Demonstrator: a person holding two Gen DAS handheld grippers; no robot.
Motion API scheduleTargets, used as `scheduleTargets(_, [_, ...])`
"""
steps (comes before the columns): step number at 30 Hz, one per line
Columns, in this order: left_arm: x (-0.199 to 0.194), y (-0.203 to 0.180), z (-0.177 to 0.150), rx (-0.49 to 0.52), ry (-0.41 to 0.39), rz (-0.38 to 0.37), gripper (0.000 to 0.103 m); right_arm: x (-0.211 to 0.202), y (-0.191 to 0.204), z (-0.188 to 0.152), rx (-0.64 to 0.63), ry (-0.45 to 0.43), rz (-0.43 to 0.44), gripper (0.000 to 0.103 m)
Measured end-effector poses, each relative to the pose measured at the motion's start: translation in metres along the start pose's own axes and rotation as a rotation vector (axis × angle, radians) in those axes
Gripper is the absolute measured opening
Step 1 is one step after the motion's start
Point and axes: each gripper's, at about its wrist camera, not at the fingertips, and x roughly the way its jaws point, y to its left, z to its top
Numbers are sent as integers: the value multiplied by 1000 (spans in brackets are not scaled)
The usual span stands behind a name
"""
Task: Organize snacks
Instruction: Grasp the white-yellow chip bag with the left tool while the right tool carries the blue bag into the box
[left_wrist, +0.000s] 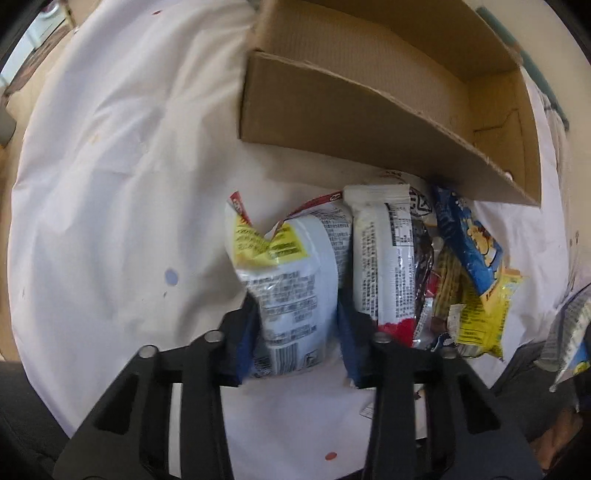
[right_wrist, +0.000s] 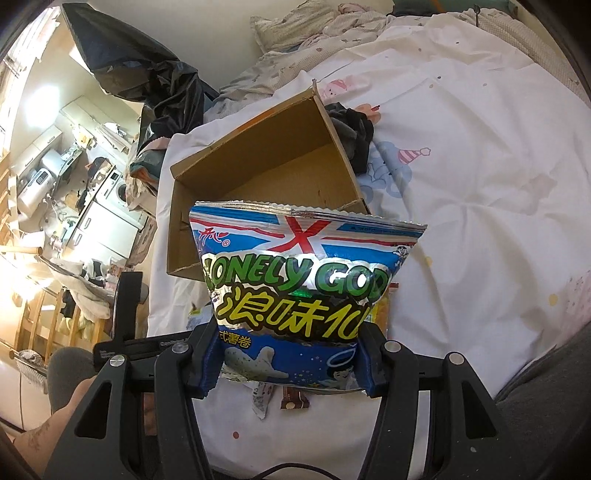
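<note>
Left gripper (left_wrist: 297, 343): closed on the lower end of a white snack packet (left_wrist: 291, 291), back label facing the camera, held above the bed sheet (left_wrist: 110, 184).
Right gripper (right_wrist: 288, 363): clamped across the bottom of a blue and silver chip bag (right_wrist: 303, 288), held up in front of the box.
Handling: both look light, puffy and crinkly; the foil is likely slippery and the contents crushable, so a hold on the sealed end strip seems safest.
Loose snacks (left_wrist: 436, 280): a white and red packet, a dark one, a blue one and a yellow one lie bunched on the sheet against the near wall of the box.
Cardboard box (right_wrist: 266, 177): open, empty as far as visible, further up the bed.
Hidden: the chip bag covers the box's near wall and most snacks beneath; two small wrappers (right_wrist: 277, 400) peek out below it, unreadable.
</note>
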Motion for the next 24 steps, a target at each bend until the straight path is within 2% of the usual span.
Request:
scheduleTargets(5, [-30,9,-16,5,-45,71,27,-2,0,0,-1,2,0,59])
scheduleTargets(8, [-64,13,-29,27,-151,145,27,-5,-2,2,10,-4,9,59])
scheduleTargets(13, [-123,13,-33,28,-306,103,27,-7,0,14,2,-31,17,59])
scheduleTargets(16, [-150,1,-10,47,-382,52,27,-1,6,32,-27,-37,7,59])
scheduleTargets(19, [-162,-12,13,89,-425,36,27,6,15,54,-65,-47,16,59])
scheduleTargets(24, [-147,-38,48,148,-454,36,27,29,28,88,-140,-60,2,59])
